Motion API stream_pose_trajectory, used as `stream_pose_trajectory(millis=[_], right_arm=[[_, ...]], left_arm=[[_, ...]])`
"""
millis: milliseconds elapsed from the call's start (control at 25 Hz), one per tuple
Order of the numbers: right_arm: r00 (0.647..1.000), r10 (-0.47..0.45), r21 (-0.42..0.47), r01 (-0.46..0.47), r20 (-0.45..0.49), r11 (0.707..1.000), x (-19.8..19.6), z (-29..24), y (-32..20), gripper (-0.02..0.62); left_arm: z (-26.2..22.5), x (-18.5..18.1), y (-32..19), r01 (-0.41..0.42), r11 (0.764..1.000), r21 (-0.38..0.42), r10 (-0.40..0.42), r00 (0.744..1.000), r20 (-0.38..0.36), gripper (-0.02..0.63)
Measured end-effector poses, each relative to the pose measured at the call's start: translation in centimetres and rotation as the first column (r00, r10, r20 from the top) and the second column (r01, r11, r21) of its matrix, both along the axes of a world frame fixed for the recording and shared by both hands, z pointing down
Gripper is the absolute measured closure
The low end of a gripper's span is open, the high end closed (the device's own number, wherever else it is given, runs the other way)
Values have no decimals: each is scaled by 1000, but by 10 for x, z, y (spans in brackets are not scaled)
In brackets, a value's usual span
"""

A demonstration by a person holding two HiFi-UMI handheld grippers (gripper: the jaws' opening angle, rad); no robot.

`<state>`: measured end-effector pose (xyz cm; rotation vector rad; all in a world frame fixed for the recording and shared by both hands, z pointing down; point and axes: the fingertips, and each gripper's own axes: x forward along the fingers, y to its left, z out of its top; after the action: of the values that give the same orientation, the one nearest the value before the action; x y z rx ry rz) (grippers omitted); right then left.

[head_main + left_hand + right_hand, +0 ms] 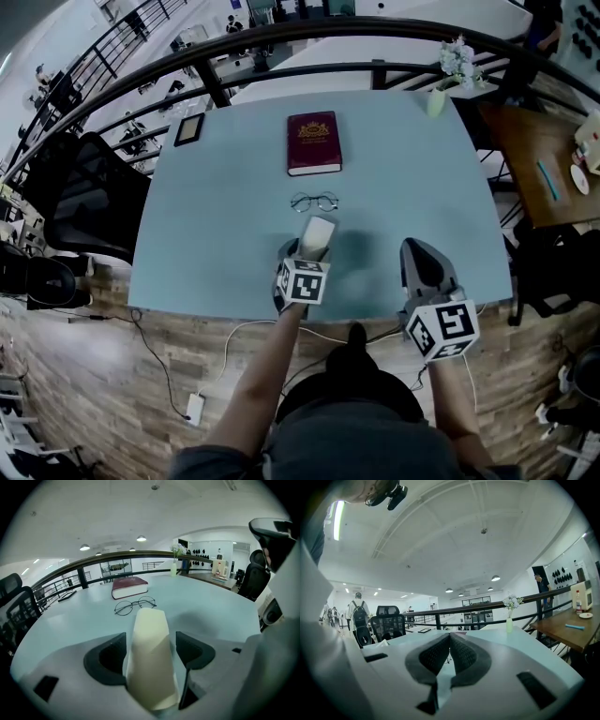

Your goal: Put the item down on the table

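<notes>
Block (317,236) | one, gripped by left claw (150,651) over bench (216,197) | long side points away, toward one glasses (314,202) | one book (313,142) | right claw (449,654) closed, holding nothing

The head view looks steeply down from above the person (347,412) onto the table (216,206), with the left gripper (309,248) and right gripper (419,251) at its near edge. The left gripper view sits low, close behind the item (150,663), facing across to the glasses (135,604), book (129,587) and vase (173,569), which the head view shares. The right gripper view, also low, tilts upward, sharing the vase and railing (487,607).
</notes>
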<state>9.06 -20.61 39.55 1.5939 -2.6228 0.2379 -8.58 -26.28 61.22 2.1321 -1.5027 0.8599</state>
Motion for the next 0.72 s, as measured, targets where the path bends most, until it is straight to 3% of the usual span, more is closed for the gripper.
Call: stream_pose_trajectory(millis=[280,480,720], right_arm=[[1000,-15,0,15,2,1000,-5,3,-4,592],[1000,-28,6,28,8,1000,-12,-1,-8,592],[999,-42,14,42,7,999,-17,-4,-11,592]], left_arm=[[-30,-8,4,25,997,73,-22,999,-39,286],[-71,-17,3,28,985,168,-18,998,-62,290],[-112,-28,6,61,961,270,-37,995,-92,359]])
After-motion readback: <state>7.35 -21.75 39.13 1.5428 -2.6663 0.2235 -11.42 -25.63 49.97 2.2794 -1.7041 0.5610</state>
